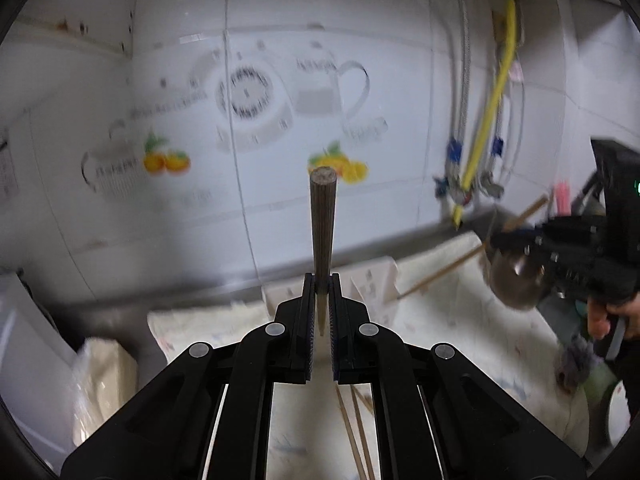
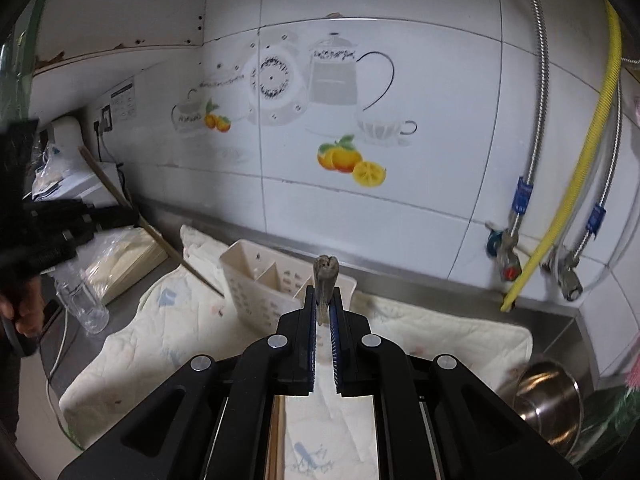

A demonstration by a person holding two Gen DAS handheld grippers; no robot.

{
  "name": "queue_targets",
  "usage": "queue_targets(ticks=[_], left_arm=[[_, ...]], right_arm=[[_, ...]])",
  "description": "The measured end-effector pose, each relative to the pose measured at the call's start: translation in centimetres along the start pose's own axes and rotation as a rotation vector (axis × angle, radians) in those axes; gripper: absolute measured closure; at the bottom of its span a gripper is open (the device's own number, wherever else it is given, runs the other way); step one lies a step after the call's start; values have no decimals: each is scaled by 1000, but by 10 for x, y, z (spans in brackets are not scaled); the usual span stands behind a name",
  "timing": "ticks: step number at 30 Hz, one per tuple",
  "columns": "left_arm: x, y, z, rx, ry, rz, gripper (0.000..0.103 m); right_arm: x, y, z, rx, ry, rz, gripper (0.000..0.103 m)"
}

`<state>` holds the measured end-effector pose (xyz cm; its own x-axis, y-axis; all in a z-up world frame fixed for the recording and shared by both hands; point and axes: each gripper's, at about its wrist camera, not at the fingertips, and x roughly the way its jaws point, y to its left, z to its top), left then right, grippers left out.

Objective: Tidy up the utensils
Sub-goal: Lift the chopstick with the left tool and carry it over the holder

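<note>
Both grippers are clamped tight, each pinching one wooden chopstick. The left gripper (image 1: 321,280) has its chopstick (image 1: 323,224) sticking up past the fingertips, and the right gripper (image 2: 323,294) grips its own chopstick (image 2: 326,276) the same way. The cream utensil caddy (image 2: 256,280) sits on the quilted cloth (image 2: 440,332) just ahead, with more chopsticks (image 1: 356,432) lying loose on the cloth below.

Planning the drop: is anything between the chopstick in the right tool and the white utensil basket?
Nothing visible. The chopstick sits clamped in the right tool, with the basket open just beyond it.
</note>
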<state>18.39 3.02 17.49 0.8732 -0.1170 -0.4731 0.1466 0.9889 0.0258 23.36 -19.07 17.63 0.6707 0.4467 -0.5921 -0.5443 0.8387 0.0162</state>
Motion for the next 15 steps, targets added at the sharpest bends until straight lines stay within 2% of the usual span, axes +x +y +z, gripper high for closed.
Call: queue_targets(ticks=[7,15], left_arm=[[40,23,19,-69,25,33,98],[94,34,2,-117,127,10,98]], right_arm=[[31,-3,14,-6,45,-12,97],[68,-6,11,-3,113,-7,97]])
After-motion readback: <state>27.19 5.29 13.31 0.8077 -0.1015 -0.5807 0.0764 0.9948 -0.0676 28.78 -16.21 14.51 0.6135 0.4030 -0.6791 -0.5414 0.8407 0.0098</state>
